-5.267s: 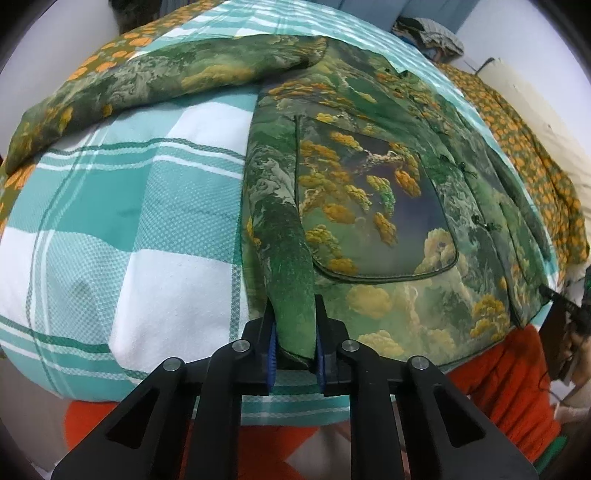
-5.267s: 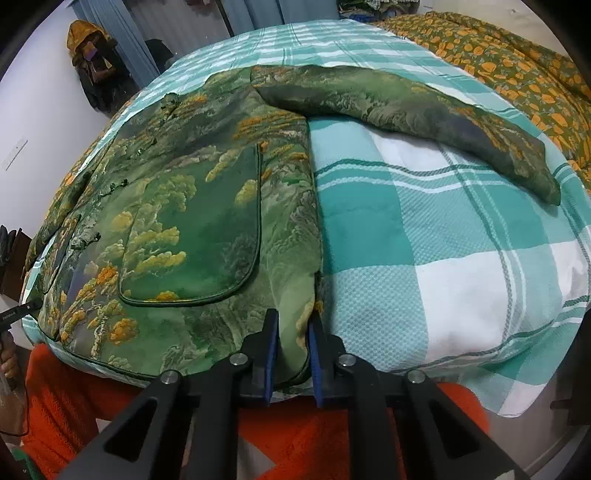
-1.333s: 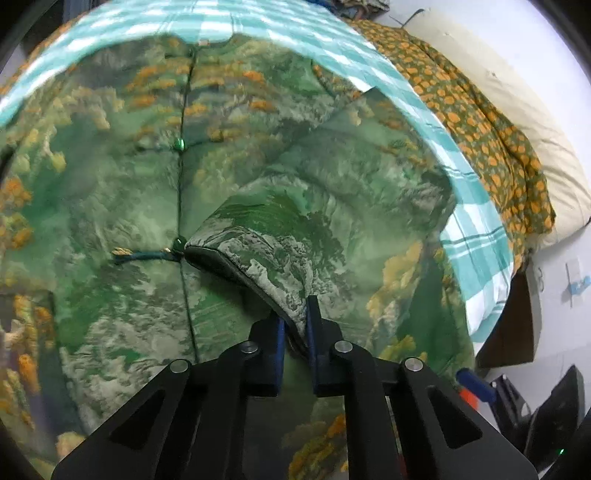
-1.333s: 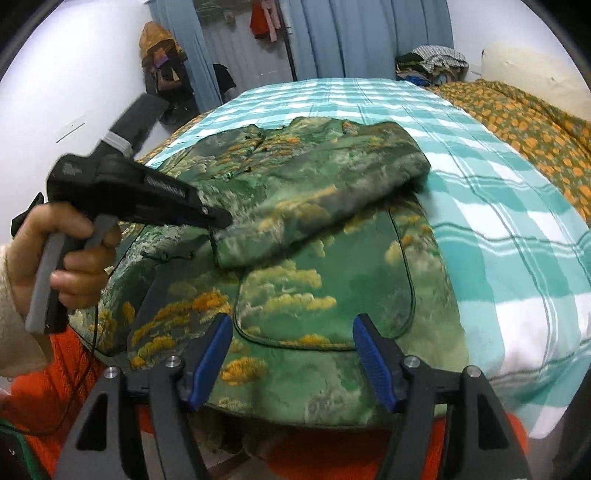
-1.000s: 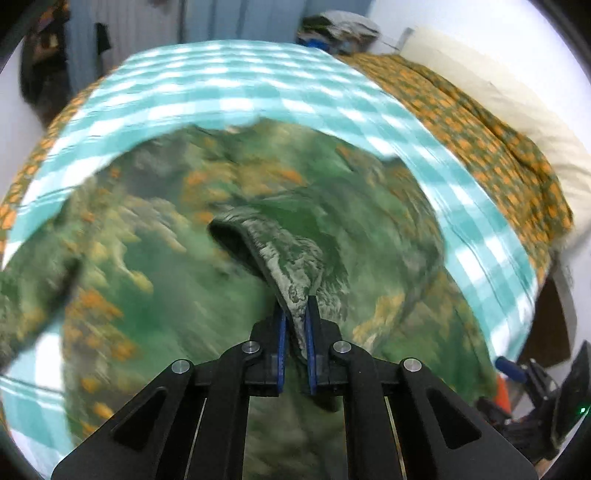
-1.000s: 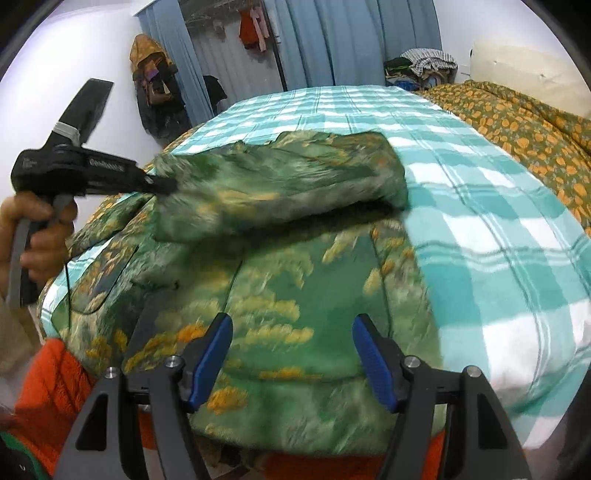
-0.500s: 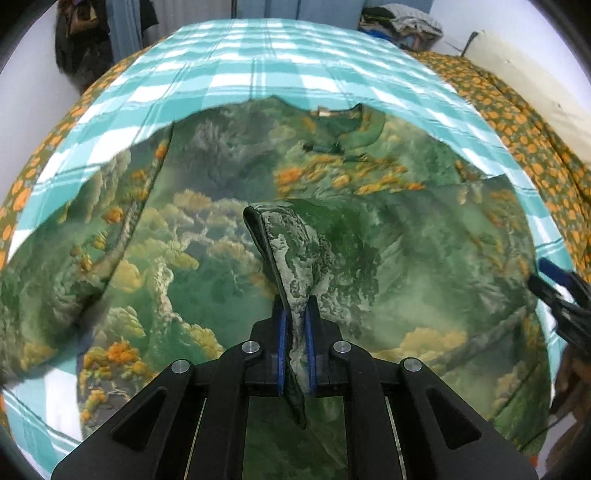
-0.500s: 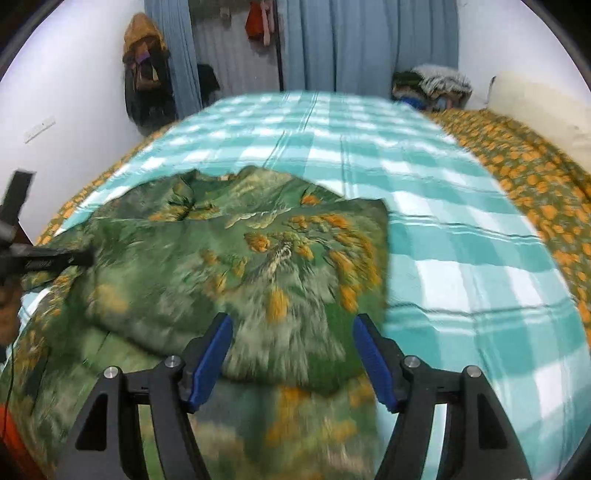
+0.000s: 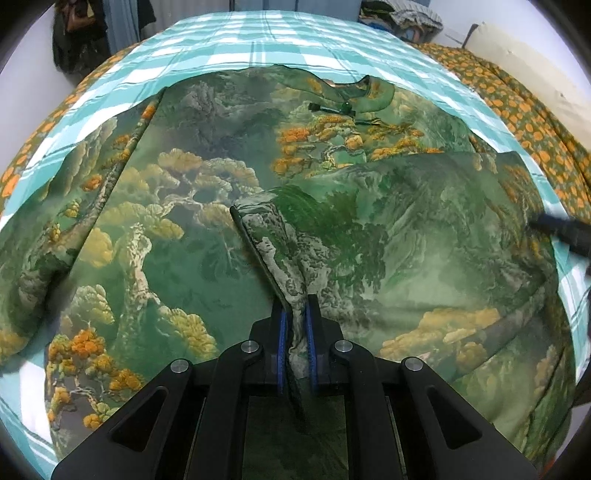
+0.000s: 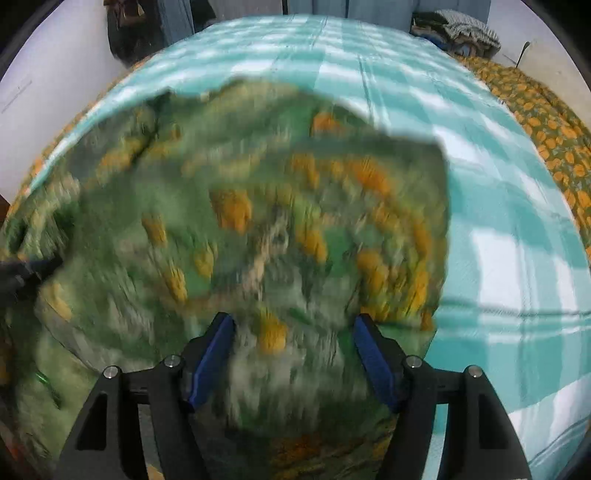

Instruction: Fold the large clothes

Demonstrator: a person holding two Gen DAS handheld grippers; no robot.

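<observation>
A large green jacket (image 9: pixel 207 206) printed with trees and orange blossoms lies spread on the bed. One sleeve (image 9: pixel 406 236) is folded across its front. My left gripper (image 9: pixel 295 325) is shut on the cuff end of that sleeve and holds it above the jacket's middle. My right gripper (image 10: pixel 291 350) is open and empty, close over the jacket (image 10: pixel 258 221), which is blurred in the right wrist view. Its black tip (image 9: pixel 561 232) shows at the right edge of the left wrist view. The left gripper's tip (image 10: pixel 22 273) shows at the left edge of the right wrist view.
The jacket rests on a teal and white checked blanket (image 9: pixel 280 40) covering the bed. An orange-flowered quilt (image 9: pixel 517 107) and a pale pillow lie along the right side. Curtains, hanging clothes (image 10: pixel 129 33) and a pile of clothes (image 10: pixel 458 33) are at the far end.
The left gripper has carried the sleeve from the right side across the jacket's front. The right gripper has moved forward and low over the jacket, still open.
</observation>
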